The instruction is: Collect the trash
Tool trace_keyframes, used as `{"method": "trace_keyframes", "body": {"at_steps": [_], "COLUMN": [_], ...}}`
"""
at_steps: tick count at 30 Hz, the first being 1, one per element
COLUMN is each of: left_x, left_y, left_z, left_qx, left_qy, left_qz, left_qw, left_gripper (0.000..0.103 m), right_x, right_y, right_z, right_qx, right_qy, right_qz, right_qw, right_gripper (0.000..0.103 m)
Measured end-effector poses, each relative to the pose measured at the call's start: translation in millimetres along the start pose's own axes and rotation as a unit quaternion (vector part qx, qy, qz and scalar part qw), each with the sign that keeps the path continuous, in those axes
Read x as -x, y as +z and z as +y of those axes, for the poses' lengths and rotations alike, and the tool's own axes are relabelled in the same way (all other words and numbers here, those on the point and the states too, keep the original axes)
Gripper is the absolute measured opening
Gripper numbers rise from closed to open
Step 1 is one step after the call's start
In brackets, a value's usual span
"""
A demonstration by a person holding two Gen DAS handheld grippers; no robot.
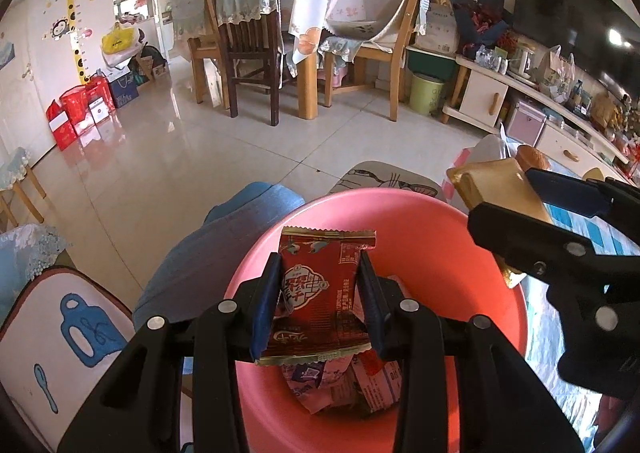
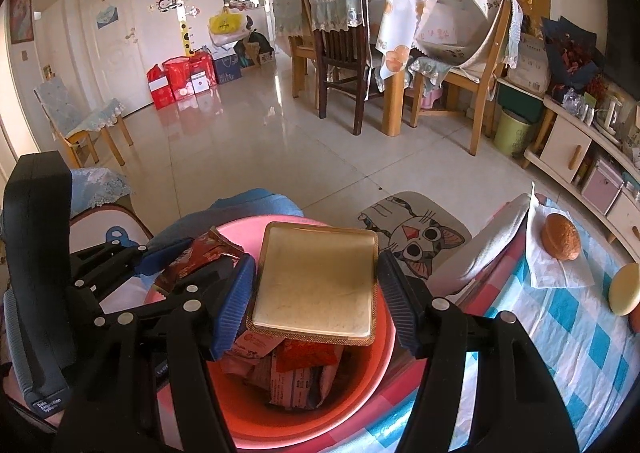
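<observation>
The left gripper (image 1: 320, 305) is clamped on a red snack wrapper (image 1: 320, 293), holding it above the pink bin (image 1: 460, 229), where more wrappers (image 1: 340, 385) lie at the bottom. Beside it, the right gripper (image 2: 316, 289) pinches a gold square packet (image 2: 316, 281) over the same bin. Further right, a brown bun (image 2: 560, 236) rests on white paper (image 2: 556, 273) on the checked tabletop (image 2: 572, 337)

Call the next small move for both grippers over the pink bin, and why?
Probably open both grippers and let go. The left gripper pinches a red foil snack wrapper directly above the round pink plastic bin, which already holds other wrappers. The right gripper clamps a flat gold square packet over the same bin, so both should drop inside.
</observation>
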State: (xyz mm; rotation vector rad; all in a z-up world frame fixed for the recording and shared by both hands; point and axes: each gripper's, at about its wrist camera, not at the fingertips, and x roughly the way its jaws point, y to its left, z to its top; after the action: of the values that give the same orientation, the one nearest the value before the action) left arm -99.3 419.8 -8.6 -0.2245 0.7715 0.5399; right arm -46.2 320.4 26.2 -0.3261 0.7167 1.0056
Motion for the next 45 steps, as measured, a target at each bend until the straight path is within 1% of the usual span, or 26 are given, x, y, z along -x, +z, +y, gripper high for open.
{"method": "trace_keyframes", "body": {"at_steps": [3,4,5,6,11,13,14,19,22,23,24,27,29,32,34,35,36,38,39,41,42,45], "left_x": [2,3,5,6,8,10,12,32,53,59,70,94,111,135,152,160,165,176,183,193,198,213], "left_y": [1,1,2,3,4,4,5,8,10,10,10,11,9,7,5,4,4,1,-1,-6,-10,-23], "left_z": [-2,-2,-2,-2,-1,1,2,3,-6,-9,-15,-36,-54,-90,-118,-131,-140,-162,-177,-202,-211,-245], "left_qx": [-0.004,-0.004,-0.005,-0.005,0.0,0.004,0.006,0.014,0.009,0.009,0.008,0.001,-0.009,-0.03,-0.042,-0.046,-0.047,-0.053,-0.058,-0.07,-0.075,-0.098], "left_qy": [0.007,0.007,0.006,0.007,0.011,0.013,0.014,0.016,0.018,0.018,0.017,0.005,-0.006,-0.024,-0.043,-0.05,-0.054,-0.066,-0.076,-0.088,-0.093,-0.108], "left_qz": [-0.007,-0.01,-0.012,-0.014,-0.017,-0.02,-0.021,-0.038,-0.058,-0.064,-0.075,-0.094,-0.107,-0.125,-0.136,-0.142,-0.146,-0.153,-0.156,-0.159,-0.161,-0.171], "left_qw": [0.9999,0.9999,0.9999,0.9999,0.9998,0.9997,0.9997,0.9991,0.9981,0.9977,0.997,0.9955,0.9942,0.9914,0.9888,0.9875,0.9867,0.9846,0.9831,0.9809,0.9797,0.9745], "left_gripper": [0.04,0.04,0.04,0.04,0.041,0.043,0.046,0.051,0.062,0.068,0.072,0.077,0.079,0.08,0.08,0.081,0.081,0.081,0.081,0.081,0.081,0.081], "right_x": [-2,-2,-2,-1,1,5,8,34,60,73,82,121,147,190,225,235,255,278,296,314,329,352], "right_y": [0,0,0,0,-1,-1,0,2,-1,-3,-6,-22,-37,-67,-93,-101,-116,-137,-152,-170,-184,-214], "right_z": [2,2,2,1,-3,-5,-7,-18,-27,-32,-37,-58,-76,-106,-127,-133,-144,-155,-163,-172,-178,-190], "right_qx": [0.003,0.003,0.003,0.003,0.0,-0.002,-0.004,-0.014,-0.019,-0.021,-0.023,-0.038,-0.052,-0.077,-0.089,-0.092,-0.098,-0.107,-0.115,-0.125,-0.129,-0.14], "right_qy": [0.002,0.001,0.0,-0.002,-0.003,-0.005,-0.005,-0.011,-0.017,-0.021,-0.024,-0.041,-0.059,-0.083,-0.108,-0.116,-0.134,-0.156,-0.171,-0.188,-0.203,-0.233], "right_qz": [0.007,0.006,0.005,0.002,0.003,-0.001,-0.003,-0.022,-0.039,-0.048,-0.053,-0.075,-0.086,-0.096,-0.105,-0.107,-0.112,-0.119,-0.125,-0.13,-0.133,-0.134], "right_qw": [1.0,1.0,1.0,1.0,1.0,1.0,1.0,1.0,0.999,0.998,0.998,0.996,0.993,0.989,0.985,0.983,0.98,0.975,0.971,0.965,0.961,0.953], "right_gripper": [0.066,0.07,0.078,0.08,0.08,0.08,0.08,0.08,0.081,0.081,0.081,0.086,0.092,0.093,0.093,0.093,0.093,0.093,0.093,0.094,0.094,0.095]}}
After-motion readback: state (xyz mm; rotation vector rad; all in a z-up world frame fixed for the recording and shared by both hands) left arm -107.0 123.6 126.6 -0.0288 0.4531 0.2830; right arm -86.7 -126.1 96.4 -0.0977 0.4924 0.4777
